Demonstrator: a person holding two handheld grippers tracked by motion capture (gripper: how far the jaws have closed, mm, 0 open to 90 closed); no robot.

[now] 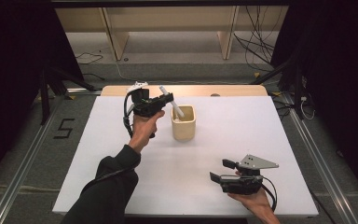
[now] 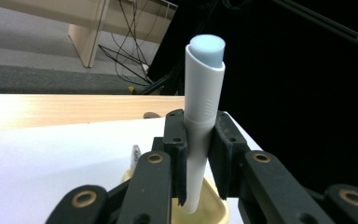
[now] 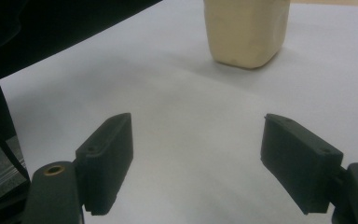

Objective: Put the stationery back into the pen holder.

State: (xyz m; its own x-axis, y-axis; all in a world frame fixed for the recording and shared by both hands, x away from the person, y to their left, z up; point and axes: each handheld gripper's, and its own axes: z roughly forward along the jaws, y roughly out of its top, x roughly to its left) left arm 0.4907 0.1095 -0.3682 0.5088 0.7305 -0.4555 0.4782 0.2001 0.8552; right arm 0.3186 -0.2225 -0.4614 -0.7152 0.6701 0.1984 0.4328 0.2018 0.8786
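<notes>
The left gripper (image 1: 164,100), upper centre-left of the high view, has its jaws clamped on a white marker pen (image 1: 172,103). In the left gripper view the pen (image 2: 200,112) stands nearly upright between the pads, gripped about mid-barrel, its pale blue end cap at the top of frame and its lower end just over the rim of a cream square pen cup (image 2: 214,210). In the high view the pen slants, its lower end inside the cup's (image 1: 183,123) mouth at centre frame. The cup rests on the white table surface (image 1: 242,140).

The right gripper (image 1: 228,170), lower right of the high view, is held with jaws wide apart and nothing between them; its own view shows the cup (image 3: 247,30) well ahead at the top of frame.

Assessment: the pen is probably light, rigid and smooth plastic, liable to pivot or slide in a narrow pinch. The mid-barrel hold looks sound. The cup seems light and could tip if the pen drags its rim.
</notes>
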